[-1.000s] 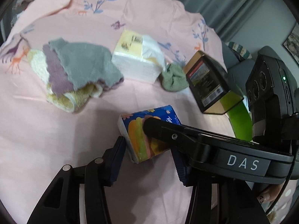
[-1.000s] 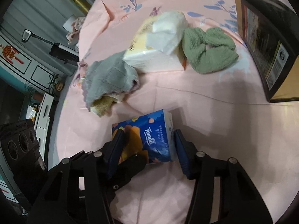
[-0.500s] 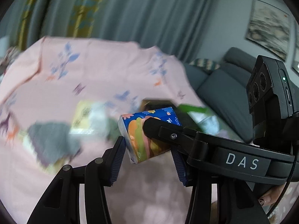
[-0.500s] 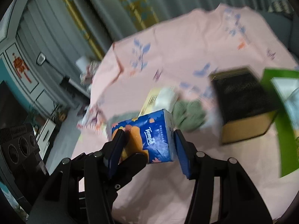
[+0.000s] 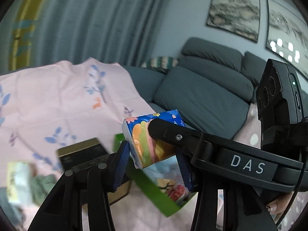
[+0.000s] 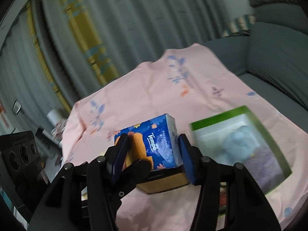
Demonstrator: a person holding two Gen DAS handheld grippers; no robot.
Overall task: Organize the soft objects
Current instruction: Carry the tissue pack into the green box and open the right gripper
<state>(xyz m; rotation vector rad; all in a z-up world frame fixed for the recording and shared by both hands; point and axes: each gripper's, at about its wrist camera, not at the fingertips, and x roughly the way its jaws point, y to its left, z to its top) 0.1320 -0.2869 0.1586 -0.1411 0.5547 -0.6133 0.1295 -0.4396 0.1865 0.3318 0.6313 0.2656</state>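
A blue tissue pack point(image 5: 146, 146) with a flower print hangs in the air above the pink tablecloth. My left gripper point(image 5: 152, 163) is shut on one end of it. In the right wrist view the same tissue pack point(image 6: 159, 144) sits between the blue pads of my right gripper point(image 6: 153, 152), which is shut on its sides. One black finger point(image 5: 173, 132) of the right gripper crosses the pack in the left wrist view. Just below and beyond the pack lies an open green box point(image 6: 217, 117) holding a light blue soft thing point(image 6: 238, 144) and a purple cloth point(image 6: 263, 165).
A black and gold box point(image 5: 82, 156) stands beside the green box point(image 5: 154, 192). A yellow tissue pack point(image 5: 17, 181) and a green cloth point(image 5: 42, 184) lie blurred at the left. A grey sofa point(image 5: 202, 96) borders the table's far right, curtains point(image 6: 115, 28) behind.
Both grippers have lifted the blue tissue pack off the tablecloth and swung it right, over the black box and the green box. Both grips are unchanged.
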